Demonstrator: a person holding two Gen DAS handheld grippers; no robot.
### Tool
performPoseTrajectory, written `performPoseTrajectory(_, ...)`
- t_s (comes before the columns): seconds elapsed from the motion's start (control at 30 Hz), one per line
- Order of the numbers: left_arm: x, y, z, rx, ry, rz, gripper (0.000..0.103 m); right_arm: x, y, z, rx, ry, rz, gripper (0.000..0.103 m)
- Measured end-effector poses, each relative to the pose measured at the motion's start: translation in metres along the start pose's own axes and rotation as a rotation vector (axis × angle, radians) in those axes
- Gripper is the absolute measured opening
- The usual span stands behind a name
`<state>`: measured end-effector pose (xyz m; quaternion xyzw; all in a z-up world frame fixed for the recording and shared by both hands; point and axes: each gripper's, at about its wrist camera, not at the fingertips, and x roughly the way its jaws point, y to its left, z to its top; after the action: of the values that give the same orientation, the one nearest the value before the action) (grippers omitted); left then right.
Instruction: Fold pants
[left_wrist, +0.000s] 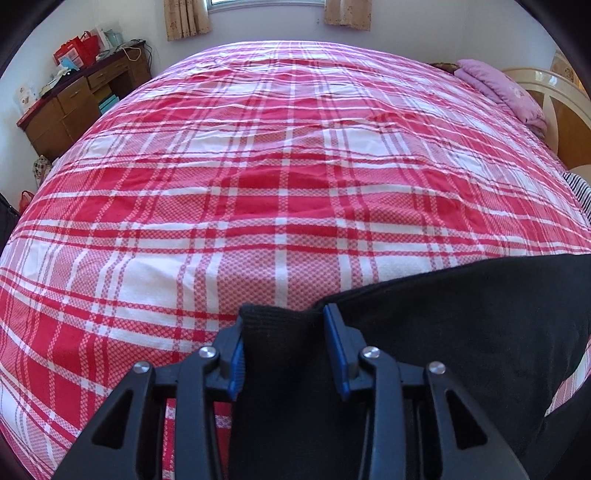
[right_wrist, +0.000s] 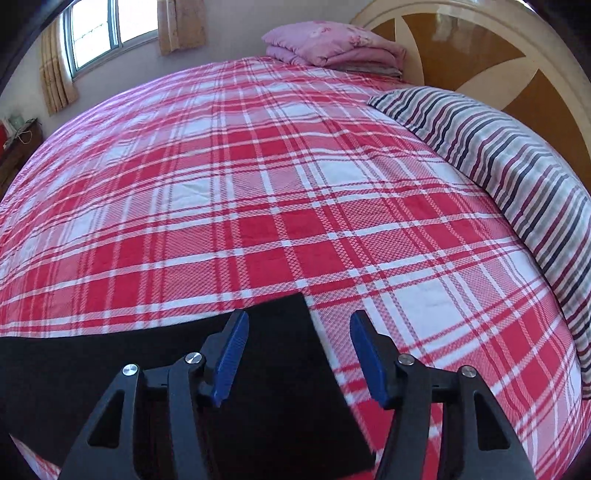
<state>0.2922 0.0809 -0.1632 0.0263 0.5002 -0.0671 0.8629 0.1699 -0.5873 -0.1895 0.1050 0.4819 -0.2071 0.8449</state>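
Red plaid bedspread carries black pants; left gripper clamps a bunched pants edge; right gripper hovers with fingers apart above them.

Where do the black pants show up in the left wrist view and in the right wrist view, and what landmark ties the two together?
Left wrist view: black pants fill the lower right, a corner between the left gripper fingers.
Right wrist view: they lie at bottom left to centre, their corner edge under the open right gripper.
Shared landmark: the folded pink quilt at the far end of the red plaid bedsheet.
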Motion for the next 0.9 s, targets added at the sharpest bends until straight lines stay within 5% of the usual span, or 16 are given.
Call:
performPoseTrajectory(0.07, 0.001, -0.001, 0.002, -0.004, 0.01, 0.003, 0.04, 0.008, -0.002, 0.002, 0.0, 0.022, 0.008, 0.058)
performPoseTrajectory(0.2, 0.003, -0.008, 0.005, 0.031, 0.016, 0.031, 0.04, 0.016, -0.001, -0.001, -0.005, 0.046, 0.058, 0.036)
performPoseTrajectory(0.27, 0.003, -0.01, 0.006, 0.047, 0.006, 0.027, 0.033, 0.015, 0.001, -0.001, -0.007, 0.042, 0.076, 0.027)
performPoseTrajectory(0.3, 0.002, -0.011, 0.006, 0.05, 0.001, -0.001, 0.02, 0.015, 0.003, -0.001, -0.005, 0.043, 0.074, 0.022)
performPoseTrajectory(0.4, 0.001, -0.018, 0.004, 0.084, -0.011, 0.008, 0.014, 0.012, 0.006, -0.001, -0.005, 0.041, 0.065, 0.009)
performPoseTrajectory(0.9, -0.055, 0.004, 0.0, -0.014, -0.198, -0.111, 0.013, -0.113, 0.0, -0.023, 0.026, -0.244, 0.118, 0.005)
